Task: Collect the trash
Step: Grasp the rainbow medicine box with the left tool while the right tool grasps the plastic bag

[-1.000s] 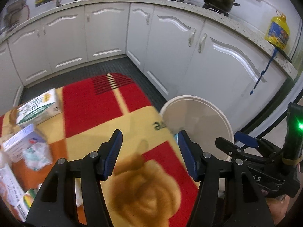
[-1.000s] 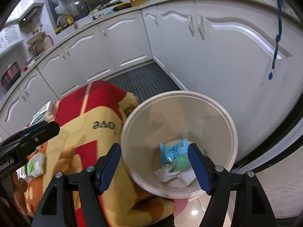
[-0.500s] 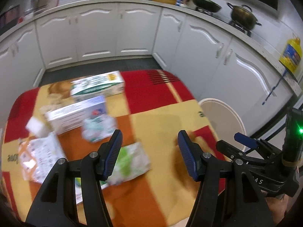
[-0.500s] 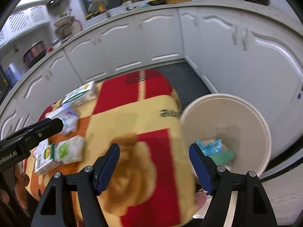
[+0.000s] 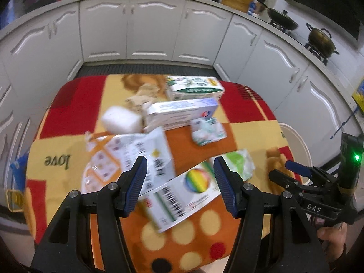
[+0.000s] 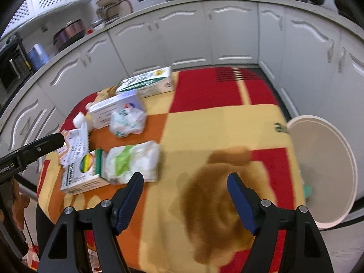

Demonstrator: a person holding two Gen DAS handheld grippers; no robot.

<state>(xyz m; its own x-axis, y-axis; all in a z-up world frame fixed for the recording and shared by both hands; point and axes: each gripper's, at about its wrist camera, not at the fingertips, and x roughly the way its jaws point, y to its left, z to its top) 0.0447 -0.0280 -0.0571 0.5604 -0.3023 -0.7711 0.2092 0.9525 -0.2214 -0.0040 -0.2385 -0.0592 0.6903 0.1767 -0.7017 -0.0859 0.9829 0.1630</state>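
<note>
Red, yellow and orange checked tablecloth [image 5: 245,134] with pale dots and dark word "love". White box with rainbow circle and black barcode [image 5: 182,195]. White-green wrapper [image 6: 134,161]. White box with green band [image 5: 195,88]. White-blue box [image 5: 182,111]. Cream bin [image 6: 336,150]. White cabinets [image 5: 154,27]. Blue pads [image 6: 238,202] on black grippers.

both wrist views overhead, sharing littered table [image 5: 238,122]
</note>
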